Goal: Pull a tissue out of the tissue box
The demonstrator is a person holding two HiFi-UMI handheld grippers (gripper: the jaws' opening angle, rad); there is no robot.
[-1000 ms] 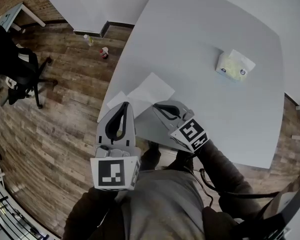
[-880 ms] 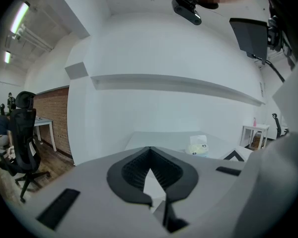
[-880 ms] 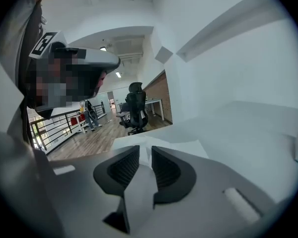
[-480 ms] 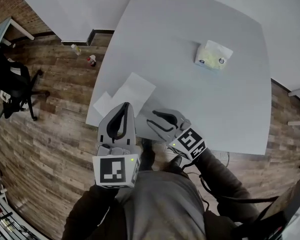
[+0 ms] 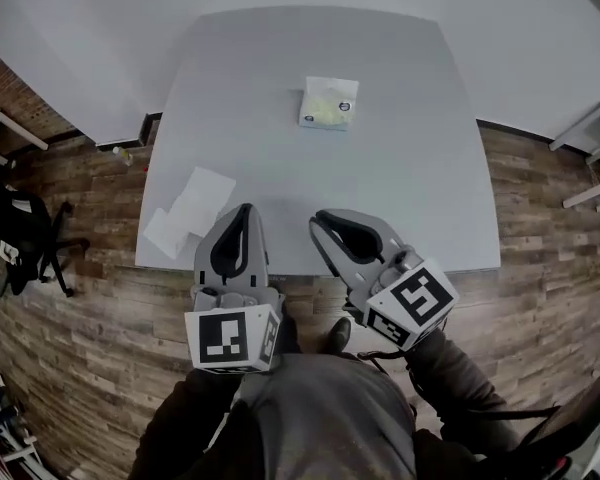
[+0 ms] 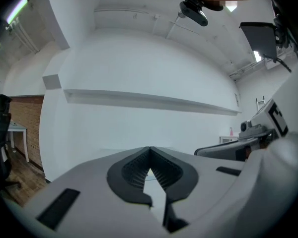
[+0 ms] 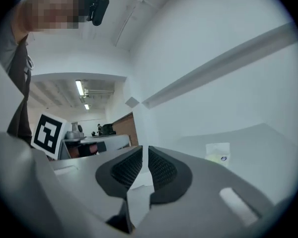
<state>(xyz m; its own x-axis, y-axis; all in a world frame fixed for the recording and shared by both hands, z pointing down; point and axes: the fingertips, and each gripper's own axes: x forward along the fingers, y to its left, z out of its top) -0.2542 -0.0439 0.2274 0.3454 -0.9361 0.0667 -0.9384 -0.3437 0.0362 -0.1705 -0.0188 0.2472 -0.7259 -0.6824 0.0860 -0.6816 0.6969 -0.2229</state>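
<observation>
Tissue box [image 5: 328,106] sits toward the far side of the grey table [image 5: 420,178], well apart from both grippers. It has a round label at one corner, print too small to read. Left gripper [image 5: 242,211]: jaw tips together, empty. Right gripper [image 5: 321,221]: jaws a narrow slit apart, just been closing, nothing between. Loose tissues [image 5: 188,211] now lie left of both grippers; a second ago the right gripper was at their edge.

The worktop [image 5: 410,168] lay bare between its near edge and the tissue box [image 5: 327,104]; loose tissues [image 5: 190,208] cluttered only the near-left corner.
</observation>
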